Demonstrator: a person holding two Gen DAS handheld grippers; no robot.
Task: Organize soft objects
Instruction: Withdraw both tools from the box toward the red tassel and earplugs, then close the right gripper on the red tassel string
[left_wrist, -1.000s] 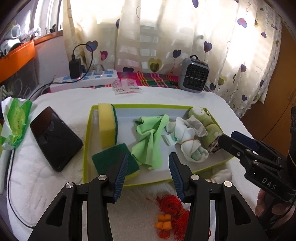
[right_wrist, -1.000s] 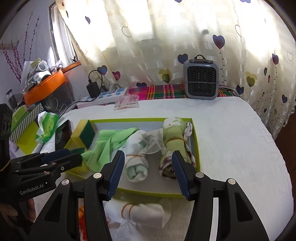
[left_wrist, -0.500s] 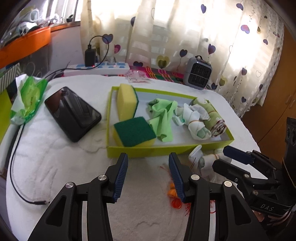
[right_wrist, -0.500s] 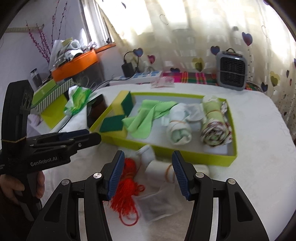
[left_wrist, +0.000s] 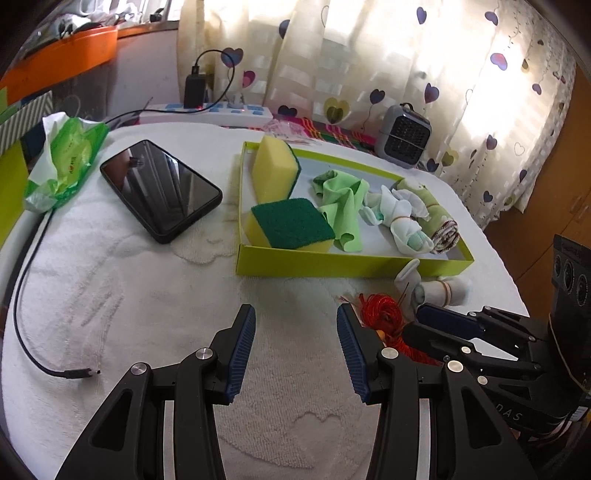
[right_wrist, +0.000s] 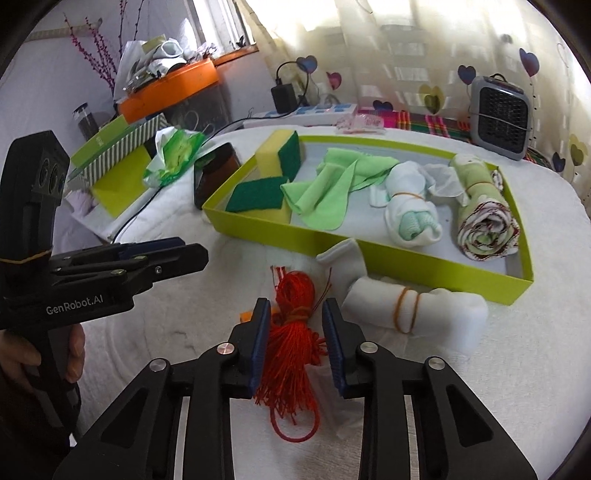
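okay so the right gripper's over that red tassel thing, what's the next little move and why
Probably close the right hand-held gripper on the red tassel. Its fingers already straddle the bundle on the white towel, still apart with gaps showing, and the tassel lies outside the green tray that holds the other soft items.

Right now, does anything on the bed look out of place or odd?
Yes. Two soft things lie outside the green tray: the red yarn bundle, between the fingers of the right gripper, and a white rolled sock against the tray's front wall. One sponge stands tilted on edge.
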